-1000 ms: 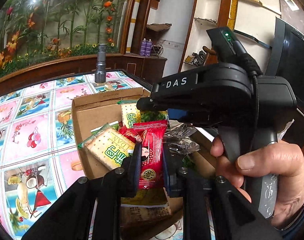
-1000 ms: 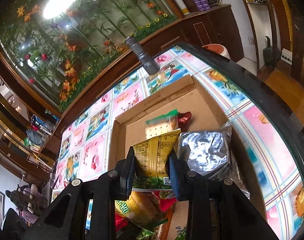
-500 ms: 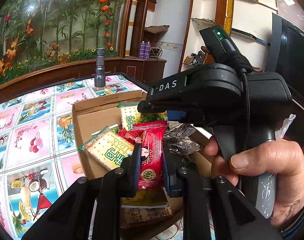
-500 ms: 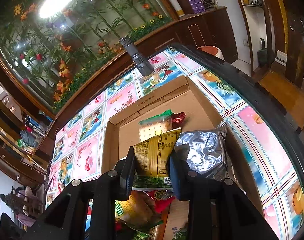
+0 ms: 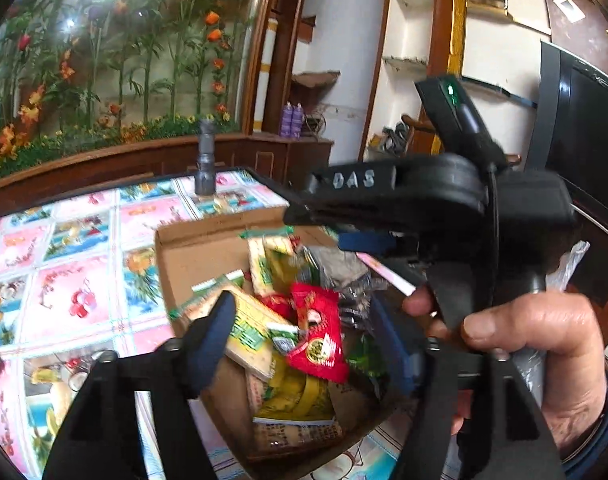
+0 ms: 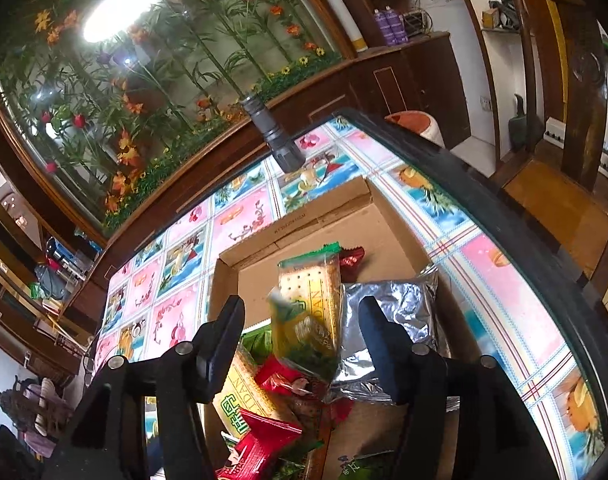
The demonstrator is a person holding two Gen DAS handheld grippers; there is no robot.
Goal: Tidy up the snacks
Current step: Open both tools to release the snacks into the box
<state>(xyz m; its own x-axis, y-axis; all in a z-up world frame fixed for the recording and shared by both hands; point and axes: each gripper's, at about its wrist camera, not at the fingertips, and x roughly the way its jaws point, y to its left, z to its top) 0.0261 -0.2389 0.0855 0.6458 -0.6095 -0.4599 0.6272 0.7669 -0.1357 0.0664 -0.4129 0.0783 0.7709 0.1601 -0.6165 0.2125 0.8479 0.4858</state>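
Observation:
A cardboard box (image 5: pixel 192 244) on the patterned table holds several snack packets. My left gripper (image 5: pixel 304 332) is open above it, and a red packet (image 5: pixel 318 340) lies loose between its fingers on the pile. A cracker packet (image 5: pixel 244 328) lies beside it. My right gripper (image 6: pixel 302 332) is open over the same box (image 6: pixel 328 224). A yellow-green packet (image 6: pixel 304 336) sits loose between its fingers, in front of a cracker packet (image 6: pixel 310 284) and a silver foil bag (image 6: pixel 392 312). The right gripper's body (image 5: pixel 424 208) crosses the left wrist view.
A grey flashlight (image 5: pixel 206 164) stands upright on the table behind the box, and it also shows in the right wrist view (image 6: pixel 274 136). The dark table edge (image 6: pixel 484 200) runs along the right, with a wooden chair (image 6: pixel 560 204) beyond. A flowered mirror wall stands behind.
Both grippers have opened. The left let go of the red packet and the right let go of the yellow-green packet; both packets dropped onto the pile in the box.

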